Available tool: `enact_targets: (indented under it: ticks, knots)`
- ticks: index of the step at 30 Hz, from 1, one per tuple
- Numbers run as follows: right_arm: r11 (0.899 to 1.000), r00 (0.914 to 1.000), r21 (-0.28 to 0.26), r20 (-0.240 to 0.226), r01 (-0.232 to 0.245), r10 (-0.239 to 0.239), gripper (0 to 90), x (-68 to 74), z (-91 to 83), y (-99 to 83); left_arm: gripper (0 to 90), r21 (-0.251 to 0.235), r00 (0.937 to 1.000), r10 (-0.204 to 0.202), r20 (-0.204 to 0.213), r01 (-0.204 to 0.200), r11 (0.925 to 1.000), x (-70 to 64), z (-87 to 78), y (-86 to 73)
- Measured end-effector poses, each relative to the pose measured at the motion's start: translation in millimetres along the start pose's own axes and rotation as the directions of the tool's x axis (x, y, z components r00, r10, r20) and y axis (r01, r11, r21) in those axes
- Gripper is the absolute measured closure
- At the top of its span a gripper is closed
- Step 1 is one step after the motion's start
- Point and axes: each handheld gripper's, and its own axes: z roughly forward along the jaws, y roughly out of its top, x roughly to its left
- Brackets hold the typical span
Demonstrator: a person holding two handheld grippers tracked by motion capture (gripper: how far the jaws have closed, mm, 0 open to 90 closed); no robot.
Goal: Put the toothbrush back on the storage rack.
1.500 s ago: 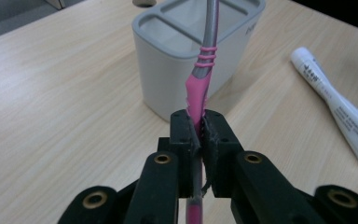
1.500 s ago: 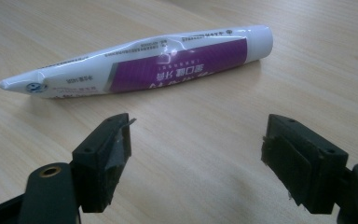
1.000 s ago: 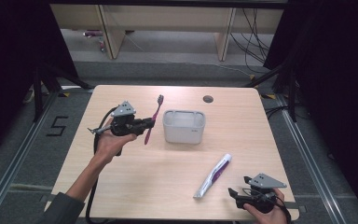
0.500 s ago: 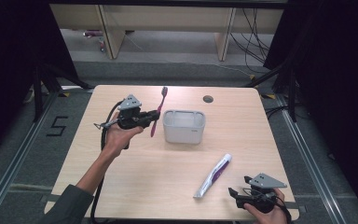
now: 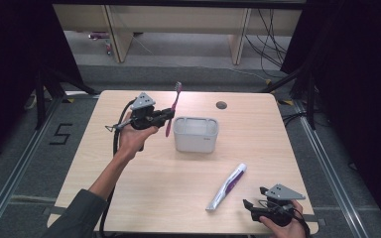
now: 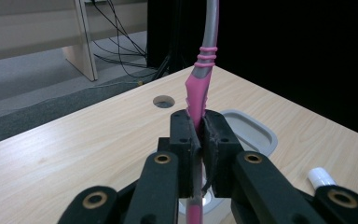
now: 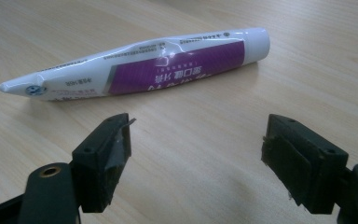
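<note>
We see left gripper (image 5: pixel 166 115) clamped on pink toothbrush (image 5: pixel 172 106), left of grey container (image 5: pixel 195 135); right gripper (image 7: pixel 193 149) wide open, empty, near toothpaste tube (image 7: pixel 140 63).

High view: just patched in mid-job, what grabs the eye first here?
The pink toothbrush stands out: it is held up off the table, clamped in the left hand-held gripper just left of the grey tub. Next comes the white and purple toothpaste tube, lying flat on the table near the front right. The right hand-held gripper sits just short of it, jaws open.
</note>
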Motion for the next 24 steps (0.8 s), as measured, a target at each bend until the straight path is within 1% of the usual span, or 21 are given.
enact_targets:
  ticks: [2, 3, 5, 7, 9, 10, 11, 14, 15, 16, 19, 20, 21, 23, 24]
  knots:
    - [1.0, 1.0, 0.004, -0.002, 0.002, -0.002, 24.0, -0.2, -0.3, 0.1, 82.6, -0.008, 1.0, 0.0, -0.003, 0.0, 1.0, -0.2, 1.9, 3.1]
    - [1.0, 0.9999, -0.004, 0.004, 0.014, -0.014, 24.0, -0.9, -0.2, 0.1, 82.7, -0.008, 1.0, 0.0, -0.003, 0.0, 1.0, -0.2, 1.9, 3.1]
    - [1.0, 1.0, 0.006, -0.003, 0.001, -0.001, 24.0, 0.1, -0.4, 0.2, 82.6, -0.01, 1.0, -0.001, -0.008, 0.001, 0.9999, -0.3, 5.8, 6.4]
    - [1.0, 1.0, 0.006, -0.006, -0.005, 0.005, 23.9, 0.7, -0.3, 0.0, 82.6, -0.011, 1.0, -0.003, -0.009, 0.002, 0.9999, -0.2, 7.5, 7.2]
    - [1.0, 1.0, 0.003, -0.005, 0.004, -0.004, 24.0, 0.1, -0.3, 0.2, 82.7, -0.007, 0.9999, 0.003, -0.013, -0.003, 1.0, -0.3, 9.9, 7.8]
    - [1.0, 0.9999, 0.007, -0.009, -0.006, 0.006, 24.0, 1.1, -0.3, 0.1, 82.6, -0.002, 0.9999, 0.006, -0.013, -0.006, 1.0, -0.2, 11.6, 8.1]
    - [1.0, 0.9999, 0.007, -0.01, -0.006, 0.006, 24.0, 1.2, -0.3, 0.1, 82.6, 0.001, 0.9998, 0.011, -0.016, -0.011, 0.9999, -0.1, 14.1, 8.7]
    - [1.0, 1.0, 0.006, -0.006, -0.003, 0.003, 24.0, 1.5, -0.3, 0.1, 82.6, -0.008, 0.9999, 0.002, -0.017, -0.002, 1.0, 0.6, 17.0, 10.4]
    - [0.999, 0.9994, -0.009, 0.004, 0.036, -0.036, 24.0, -1.2, 0.1, 0.5, 82.6, -0.012, 0.9998, 0.001, -0.018, -0.001, 0.9999, 0.7, 18.1, 11.4]
    - [1.0, 1.0, 0.005, -0.008, -0.005, 0.005, 24.0, 1.5, -0.3, 0.1, 82.6, -0.014, 0.9998, 0.002, -0.019, -0.002, 0.9999, 0.0, 20.2, 13.1]
    - [1.0, 0.9998, 0.006, -0.015, -0.009, 0.009, 24.0, 1.5, -0.1, 0.0, 82.6, -0.021, 0.9998, 0.003, -0.022, -0.004, 0.9998, -1.5, 22.3, 14.8]
    - [1.0, 0.9999, 0.006, -0.011, -0.007, 0.007, 23.9, 1.9, -0.6, 0.2, 82.6, -0.015, 0.9997, 0.004, -0.022, -0.004, 0.9999, -1.7, 24.8, 15.4]
    - [0.999, 0.9995, -0.008, -0.004, 0.032, -0.032, 23.9, -0.9, -0.1, 0.6, 82.6, -0.015, 0.9997, 0.004, -0.022, -0.004, 0.9999, -1.7, 24.8, 15.4]
    - [0.999, 0.9992, -0.009, 0.005, 0.039, -0.039, 23.9, -1.1, -0.5, 0.7, 82.6, -0.014, 0.9997, -0.003, -0.025, 0.003, 0.9999, -1.7, 28.5, 14.7]
    - [0.999, 0.9993, -0.007, 0.0, 0.039, -0.039, 24.0, -1.1, -0.4, 0.7, 82.6, -0.013, 0.9996, 0.002, -0.029, -0.002, 0.9999, -1.9, 31.3, 13.9]
